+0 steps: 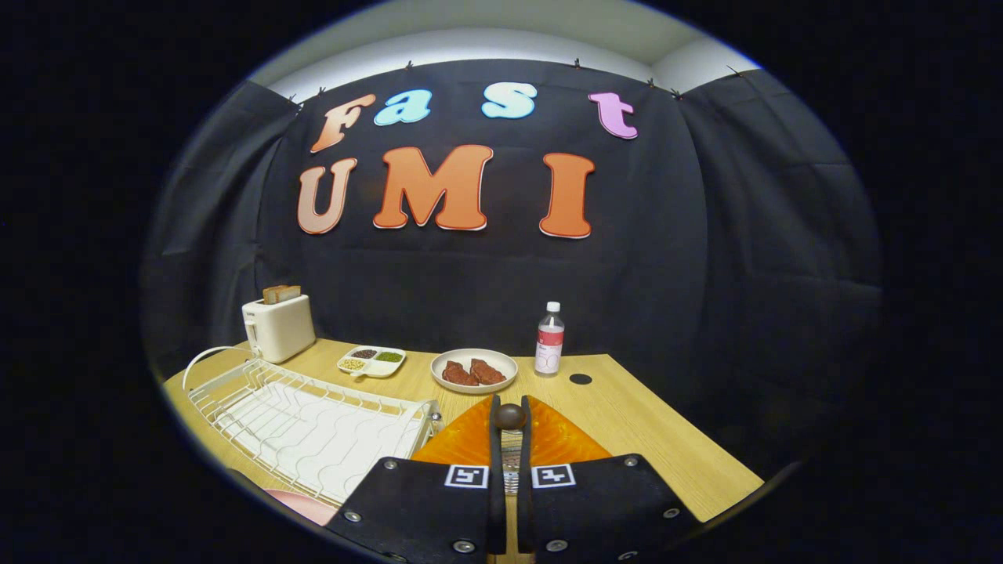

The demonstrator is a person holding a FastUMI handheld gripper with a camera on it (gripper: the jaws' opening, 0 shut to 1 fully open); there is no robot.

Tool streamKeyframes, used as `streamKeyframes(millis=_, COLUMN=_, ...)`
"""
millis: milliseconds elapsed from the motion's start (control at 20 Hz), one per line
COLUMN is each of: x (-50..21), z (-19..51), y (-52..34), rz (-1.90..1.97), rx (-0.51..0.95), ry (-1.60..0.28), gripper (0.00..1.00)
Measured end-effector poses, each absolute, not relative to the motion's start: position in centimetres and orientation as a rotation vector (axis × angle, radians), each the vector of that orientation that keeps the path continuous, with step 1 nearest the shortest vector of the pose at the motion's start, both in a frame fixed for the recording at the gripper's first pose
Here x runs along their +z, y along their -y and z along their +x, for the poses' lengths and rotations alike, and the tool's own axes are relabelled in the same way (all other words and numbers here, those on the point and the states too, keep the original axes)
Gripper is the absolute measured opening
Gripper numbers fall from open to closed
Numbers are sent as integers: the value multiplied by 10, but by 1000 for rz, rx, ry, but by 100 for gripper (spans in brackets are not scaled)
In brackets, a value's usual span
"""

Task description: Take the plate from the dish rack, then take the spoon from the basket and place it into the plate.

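My gripper [510, 419] is shut on a spoon [510, 415]. Only the spoon's dark brown rounded end shows, sticking up between the fingertips. Beneath and just beyond the fingers an orange plate [458, 448] lies flat on the wooden table [666, 446], right of the dish rack. The white wire dish rack [313, 427] stands left of the fingers with nothing in its slots. A small silvery patch shows through the narrow gap lower down between the fingers; I cannot tell what it is.
At the back stand a white toaster [278, 327] with bread, a divided snack dish [371, 361], a white plate of meat [474, 370] and a water bottle [549, 339]. A dark round hole [581, 379] is in the tabletop. A pink shape [302, 505] lies under the rack's near corner.
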State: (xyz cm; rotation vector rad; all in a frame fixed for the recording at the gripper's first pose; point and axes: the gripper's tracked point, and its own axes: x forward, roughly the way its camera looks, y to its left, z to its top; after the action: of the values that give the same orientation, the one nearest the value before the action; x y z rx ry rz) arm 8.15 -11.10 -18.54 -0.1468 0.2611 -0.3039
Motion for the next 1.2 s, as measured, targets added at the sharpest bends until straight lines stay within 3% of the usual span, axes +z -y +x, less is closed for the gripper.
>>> streamKeyframes(millis=550, x=-121, z=26, y=37, rz=-146, rx=-98, ry=-152, gripper=6)
streamKeyframes(millis=1200, x=-168, z=-26, y=-47, rz=-107, rx=165, ry=-233, gripper=6)
